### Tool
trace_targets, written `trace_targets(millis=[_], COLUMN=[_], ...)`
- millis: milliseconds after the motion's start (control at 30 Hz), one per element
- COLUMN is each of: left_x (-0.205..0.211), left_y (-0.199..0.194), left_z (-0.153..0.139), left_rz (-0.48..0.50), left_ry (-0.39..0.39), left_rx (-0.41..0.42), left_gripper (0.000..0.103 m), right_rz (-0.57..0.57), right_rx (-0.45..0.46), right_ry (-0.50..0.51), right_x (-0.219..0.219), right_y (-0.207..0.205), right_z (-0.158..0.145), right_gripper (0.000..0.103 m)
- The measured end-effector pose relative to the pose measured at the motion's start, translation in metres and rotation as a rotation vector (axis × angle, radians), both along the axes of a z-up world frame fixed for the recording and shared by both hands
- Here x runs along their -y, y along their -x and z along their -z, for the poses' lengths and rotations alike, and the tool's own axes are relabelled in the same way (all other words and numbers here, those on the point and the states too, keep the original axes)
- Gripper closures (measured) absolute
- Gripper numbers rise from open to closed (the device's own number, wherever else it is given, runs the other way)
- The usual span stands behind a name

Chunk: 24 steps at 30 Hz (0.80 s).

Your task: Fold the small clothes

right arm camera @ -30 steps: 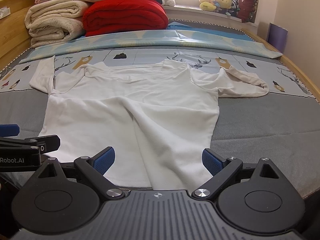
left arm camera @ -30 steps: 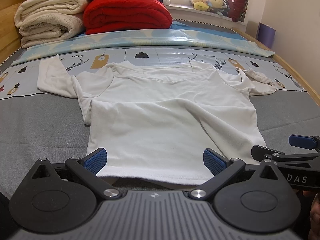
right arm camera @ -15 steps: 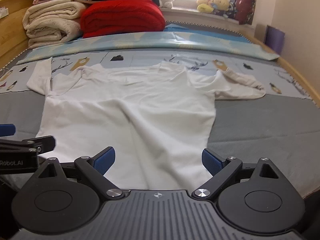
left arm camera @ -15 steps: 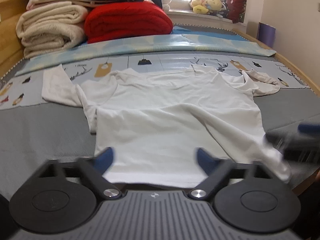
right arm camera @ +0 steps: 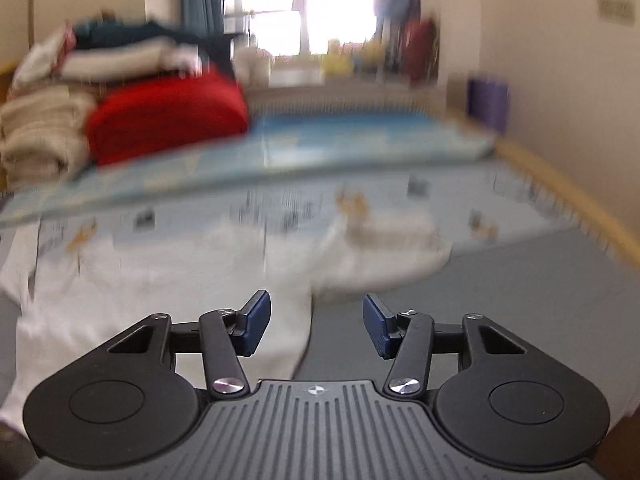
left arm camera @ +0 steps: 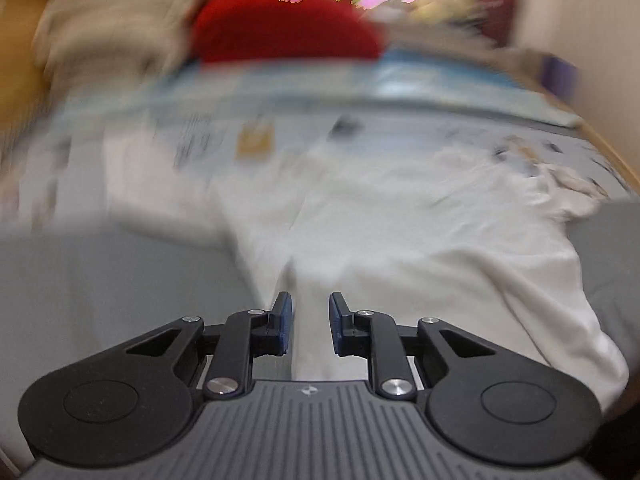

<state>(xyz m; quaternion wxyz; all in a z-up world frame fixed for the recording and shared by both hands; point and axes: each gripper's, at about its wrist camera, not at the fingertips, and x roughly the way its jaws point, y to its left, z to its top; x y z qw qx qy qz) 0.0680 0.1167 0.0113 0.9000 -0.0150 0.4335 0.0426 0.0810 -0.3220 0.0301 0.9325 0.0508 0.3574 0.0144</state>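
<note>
From the left wrist camera, heavily smeared, the left gripper (left arm camera: 310,326) hangs low over the near hem of a white cotton T-shirt (left arm camera: 420,248) spread on the grey bed cover (left arm camera: 100,280); its blue-padded jaws stand close together with a narrow strip of white cloth showing in the gap, though I cannot tell whether they pinch it. A folded red blanket (left arm camera: 288,28) sits at the far end beside a cream stack of blankets (left arm camera: 116,20). From the right wrist camera, also blurred, the right gripper (right arm camera: 316,328) has its jaws spread wide, straddling the shirt's right edge (right arm camera: 160,280) near the hem, with grey cover to the right. The red blanket (right arm camera: 168,120) lies far left, under a bright window (right arm camera: 304,8).
</note>
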Motion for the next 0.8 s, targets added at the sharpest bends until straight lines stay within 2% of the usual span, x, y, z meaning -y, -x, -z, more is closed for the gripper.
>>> trace_targets(millis=[67, 133, 200, 333, 433, 633, 667, 733, 800], left_x=[-0.008, -0.004, -0.003, -0.002, 0.001, 0.004, 0.004, 0.002, 0.002], left_y=[-0.009, -0.014, -0.015, -0.015, -0.013, -0.019, -0.020, -0.024, -0.028], left_z=[0.011, 0.018, 0.023, 0.025, 0.029, 0.036, 0.037, 0.044, 0.057], left_rz=[-0.042, -0.051, -0.050, -0.049, -0.049, -0.043, -0.044, -0.047, -0.054], left_ry=[0.044, -0.001, 0.015, 0.036, 0.028, 0.046, 0.050, 0.080, 0.095], left_rx=[-0.062, -0.084, -0.084, -0.050, -0.079, -0.108, -0.115, -0.153, -0.237], left_gripper=[0.081, 0.081, 0.080, 0.079, 0.079, 0.077, 0.075, 0.052, 0.044], right_rz=[-0.030, -0.050, -0.068, -0.084, -0.105, -0.175, -0.188, -0.211, -0.232], right_rx=[-0.120, -0.197, -0.247, -0.291, -0.294, -0.361, -0.382, -0.430, -0.471], right_ry=[-0.096, -0.084, -0.073, -0.062, -0.032, -0.010, 0.001, 0.018, 0.039], right_x=[0.000, -0.007, -0.012, -0.021, -0.028, -0.041, -0.044, -0.050, -0.054], right_y=[-0.008, -0.011, -0.014, -0.014, -0.016, -0.019, -0.019, -0.018, -0.018], right_z=[0.020, 0.034, 0.043, 0.052, 0.055, 0.066, 0.070, 0.078, 0.086], right_gripper=[0.050, 0.049, 0.049, 0.042, 0.037, 0.036, 0.035, 0.033, 0.032])
